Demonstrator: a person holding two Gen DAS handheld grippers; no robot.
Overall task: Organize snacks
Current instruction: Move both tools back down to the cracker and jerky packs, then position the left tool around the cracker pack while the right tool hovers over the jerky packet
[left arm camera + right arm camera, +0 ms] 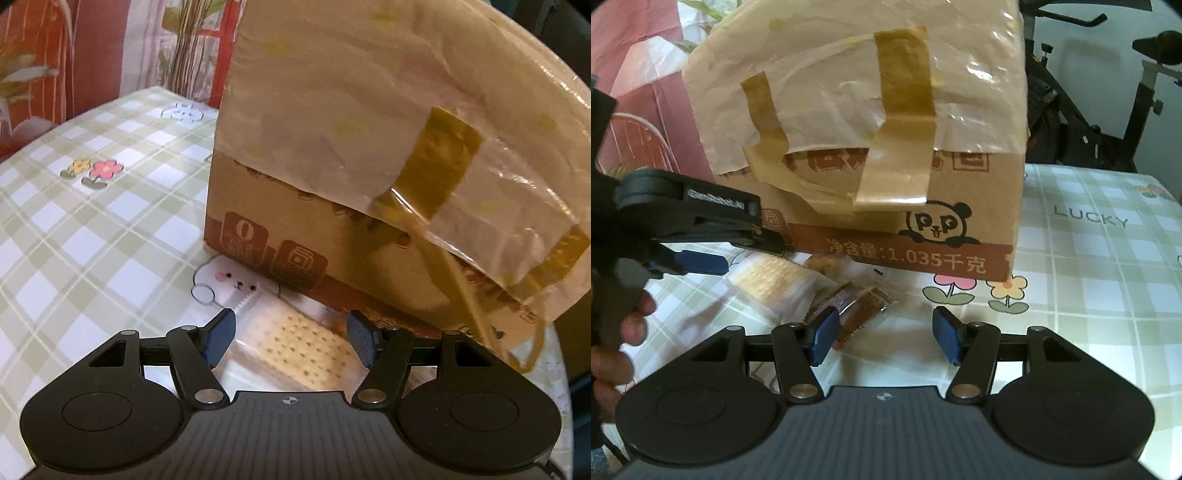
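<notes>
A cardboard box (pixel 871 177), partly covered with pale paper and brown tape, stands in the centre of both views on a table with a green checked cloth (pixel 1089 280). In the left wrist view the left gripper (pixel 291 338) is released at the lower centre, its blue pads apart on either side of a clear cracker packet (pixel 295 347) that lies just in front of the box; whether they touch it I cannot tell. In the right wrist view the right gripper (pixel 886 339) is also released and grasps nothing, and two brown snack packets (pixel 857 310) lie by its left pad, beside the cracker packet.

Matt brown cardboard box (pixel 960 206), glossy tape strips (pixel 905 74), crinkly clear plastic cracker packet (pixel 295 343), smooth checked tablecloth (pixel 92 229)
</notes>
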